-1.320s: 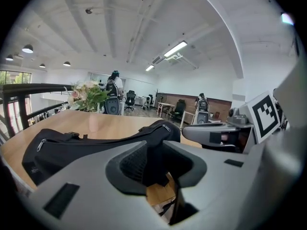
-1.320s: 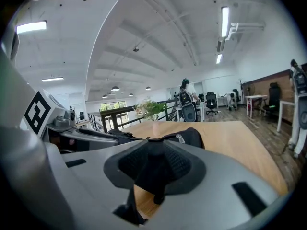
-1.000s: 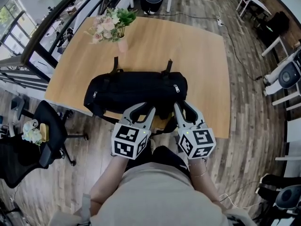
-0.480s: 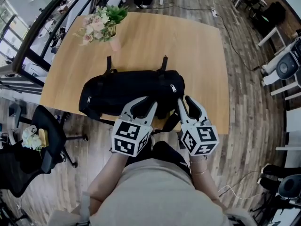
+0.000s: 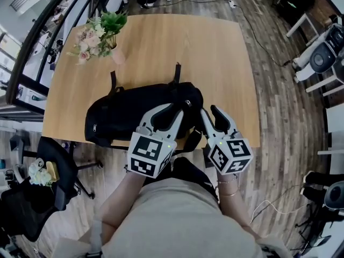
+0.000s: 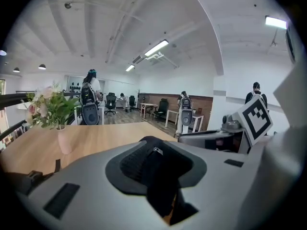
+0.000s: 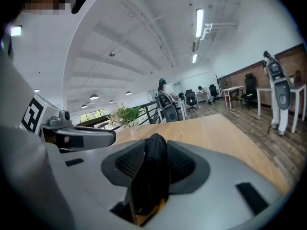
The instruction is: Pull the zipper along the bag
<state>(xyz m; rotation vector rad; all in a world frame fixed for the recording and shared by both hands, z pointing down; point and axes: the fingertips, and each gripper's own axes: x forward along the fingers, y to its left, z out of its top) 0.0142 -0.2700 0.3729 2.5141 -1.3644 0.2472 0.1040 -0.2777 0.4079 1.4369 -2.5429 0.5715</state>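
Observation:
A long black bag (image 5: 121, 114) lies across the near half of the wooden table (image 5: 215, 52). My left gripper (image 5: 167, 112) straddles the bag's near edge towards its right end. In the left gripper view (image 6: 156, 164) a hump of black fabric with a small metal zipper pull (image 6: 157, 151) sits between the jaws, and the pads do not visibly press on it. My right gripper (image 5: 210, 113) is at the bag's right end. Its jaws (image 7: 152, 159) are opening, with a fold of black bag fabric (image 7: 153, 171) still standing between them.
A pink vase of flowers (image 5: 97, 34) stands at the table's far left corner. A black office chair (image 5: 54, 176) is on the floor to the left, and white chairs (image 5: 322, 58) stand to the right. The table's near edge runs just under both grippers.
The right gripper's jaws have spread wider around the bag fabric. Both grippers stay at the bag's near right end. The view itself has shifted a little.

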